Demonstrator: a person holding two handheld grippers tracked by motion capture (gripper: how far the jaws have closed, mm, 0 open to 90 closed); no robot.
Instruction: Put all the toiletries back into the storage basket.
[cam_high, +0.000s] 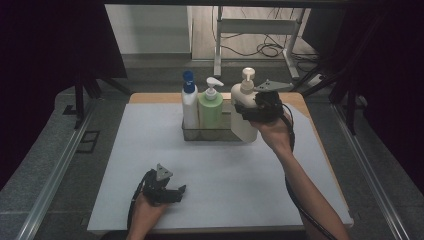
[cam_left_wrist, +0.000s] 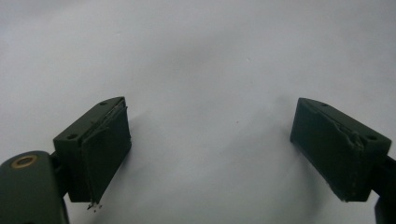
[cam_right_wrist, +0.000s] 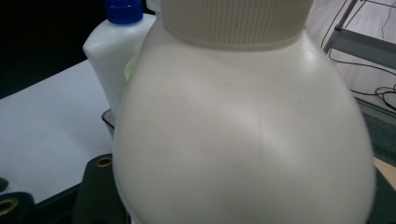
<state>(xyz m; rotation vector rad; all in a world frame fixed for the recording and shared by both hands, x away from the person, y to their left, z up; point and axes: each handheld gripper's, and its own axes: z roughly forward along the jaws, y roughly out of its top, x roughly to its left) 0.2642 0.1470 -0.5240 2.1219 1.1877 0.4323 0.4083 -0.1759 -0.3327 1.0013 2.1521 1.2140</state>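
Note:
A cream pump bottle (cam_high: 243, 125) stands upright at the right end of a dark low tray (cam_high: 200, 135). My right gripper (cam_high: 246, 109) comes at it from the right and is shut on its upper body. In the right gripper view the cream pump bottle (cam_right_wrist: 243, 140) bulges close in front. A white bottle with a blue cap (cam_high: 189, 107) and a green pump bottle (cam_high: 210, 111) stand side by side in the tray. The white bottle (cam_right_wrist: 114, 60) also stands behind the cream one. My left gripper (cam_high: 180, 193) rests on the white mat near the front, open, with nothing between its jaws (cam_left_wrist: 210, 149).
A white mat (cam_high: 150, 150) covers most of the wooden table (cam_high: 300, 102). Metal rails (cam_high: 55, 175) run along both sides. Beyond the far edge a metal frame (cam_high: 255, 27) and cables (cam_high: 270, 49) lie on the floor.

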